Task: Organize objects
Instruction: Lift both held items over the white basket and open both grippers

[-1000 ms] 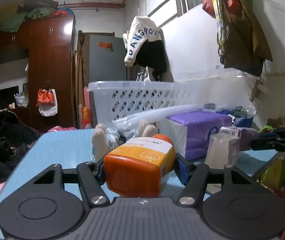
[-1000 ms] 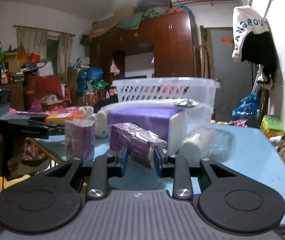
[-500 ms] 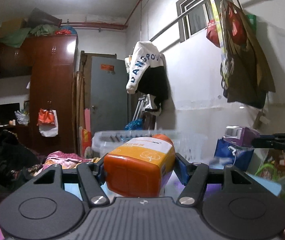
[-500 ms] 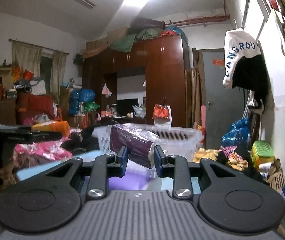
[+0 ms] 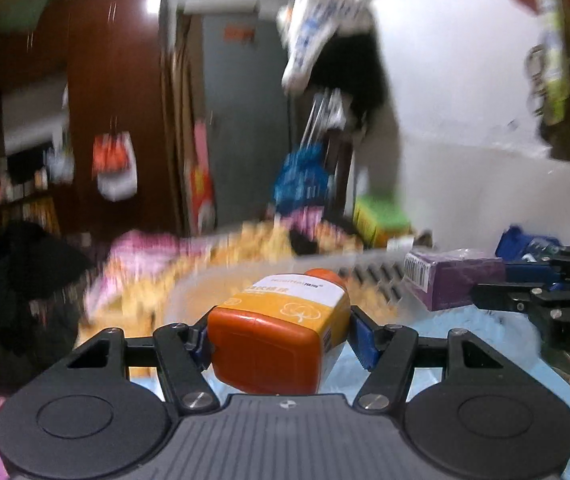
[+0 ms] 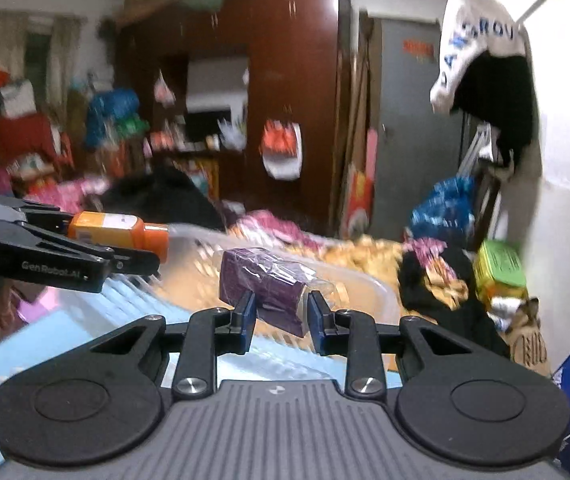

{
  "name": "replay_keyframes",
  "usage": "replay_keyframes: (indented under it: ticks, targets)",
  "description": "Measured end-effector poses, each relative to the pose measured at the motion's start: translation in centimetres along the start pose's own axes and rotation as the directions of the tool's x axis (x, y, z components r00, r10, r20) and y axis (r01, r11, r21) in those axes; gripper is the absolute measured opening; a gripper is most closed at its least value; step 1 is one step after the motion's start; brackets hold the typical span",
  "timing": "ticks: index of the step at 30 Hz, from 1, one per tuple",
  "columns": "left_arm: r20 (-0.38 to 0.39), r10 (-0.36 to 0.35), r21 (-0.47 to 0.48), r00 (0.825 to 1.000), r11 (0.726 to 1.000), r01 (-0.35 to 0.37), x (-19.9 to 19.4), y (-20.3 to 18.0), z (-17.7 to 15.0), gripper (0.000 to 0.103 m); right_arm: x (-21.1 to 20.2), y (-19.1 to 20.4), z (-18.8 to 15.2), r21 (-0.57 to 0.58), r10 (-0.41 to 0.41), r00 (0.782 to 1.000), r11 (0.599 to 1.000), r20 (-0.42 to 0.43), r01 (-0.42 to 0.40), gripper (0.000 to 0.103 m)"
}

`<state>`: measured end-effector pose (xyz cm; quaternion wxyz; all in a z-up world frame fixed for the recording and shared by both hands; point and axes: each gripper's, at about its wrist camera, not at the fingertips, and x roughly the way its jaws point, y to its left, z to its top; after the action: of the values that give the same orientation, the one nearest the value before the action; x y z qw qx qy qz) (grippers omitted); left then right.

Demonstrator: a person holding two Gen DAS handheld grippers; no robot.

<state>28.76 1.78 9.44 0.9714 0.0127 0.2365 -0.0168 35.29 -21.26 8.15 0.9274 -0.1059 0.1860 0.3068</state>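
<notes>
Left wrist view: we hold the orange bottle (image 5: 281, 332) in the left gripper (image 5: 281, 340), fingers (image 5: 359, 340) pinching its flat sides, cap end pointing away. It sits above the blurred white laundry basket (image 5: 369, 270), beyond the blue surface (image 5: 465, 328). We judge the bottle rigid, smooth and moderately heavy if full; the flat sides are the correct grasp zone, since the label could let it slip. At the right edge, the right gripper (image 5: 485, 292) carries the purple tissue pack (image 5: 453, 280).

Right wrist view: the right gripper (image 6: 279, 312) has its fingers (image 6: 247, 314) closed on the tissue pack (image 6: 265, 284), whose film wrap dents under them. We judge it light, soft and crushable; a grasp across the middle of the pack suits it. The pack hangs over the basket rim (image 6: 381, 292).

Differences: only this view shows the bottle (image 6: 117, 230) side-on with its cap clear of the left gripper (image 6: 125, 258). Only the left view shows the pack's barcode end.
</notes>
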Motion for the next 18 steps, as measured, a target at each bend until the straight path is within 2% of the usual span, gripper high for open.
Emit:
replay_keyframes:
  ticks: [3, 7, 9, 13, 14, 15, 16, 18]
  targets:
    - [-0.091, 0.007, -0.023, 0.996, 1.000, -0.009, 2.7, 0.6, 0.0, 0.067, 1.1, -0.2, -0.6, -0.001, 0.018, 0.997, 1.000, -0.077, -0.019, 0.031]
    - [-0.151, 0.009, -0.020, 0.989, 1.000, -0.012, 4.1, 1.1, -0.6, 0.068, 1.6, -0.2, -0.8, -0.005, 0.027, 0.990, 1.000, -0.138, -0.028, 0.031]
    - [-0.149, 0.015, -0.019, 0.989, 1.000, -0.018, 4.3, 1.1, -1.0, 0.068, 1.7, 0.2, -0.7, -0.012, 0.025, 0.988, 1.000, -0.149, -0.027, 0.031]
    - [-0.085, 0.017, -0.024, 0.996, 1.000, -0.019, 3.6, 1.1, -0.8, 0.068, 1.6, 0.2, -0.7, -0.017, 0.029, 0.989, 0.999, -0.148, -0.032, 0.034]
    - [-0.063, 0.012, -0.020, 0.998, 1.000, -0.013, 3.4, 0.9, -0.5, 0.070, 1.0, -0.1, -0.7, -0.001, 0.034, 0.991, 0.999, -0.126, -0.034, 0.042]
    - [-0.038, 0.012, -0.010, 0.999, 1.000, -0.012, 3.0, 0.8, -0.5, 0.082, 0.5, -0.4, -0.6, 0.023, 0.034, 0.994, 0.999, -0.105, -0.032, 0.058]
    - [-0.015, 0.019, -0.009, 1.000, 1.000, -0.019, 2.5, 0.7, -0.6, 0.087, -0.5, -0.6, -0.6, 0.040, 0.027, 0.997, 0.999, -0.074, -0.025, 0.067]
    - [0.029, 0.012, -0.016, 1.000, 1.000, -0.012, 1.1, 0.6, -0.7, 0.091, -2.6, -1.1, -0.6, 0.041, 0.019, 1.000, 0.999, 0.007, -0.019, 0.088]
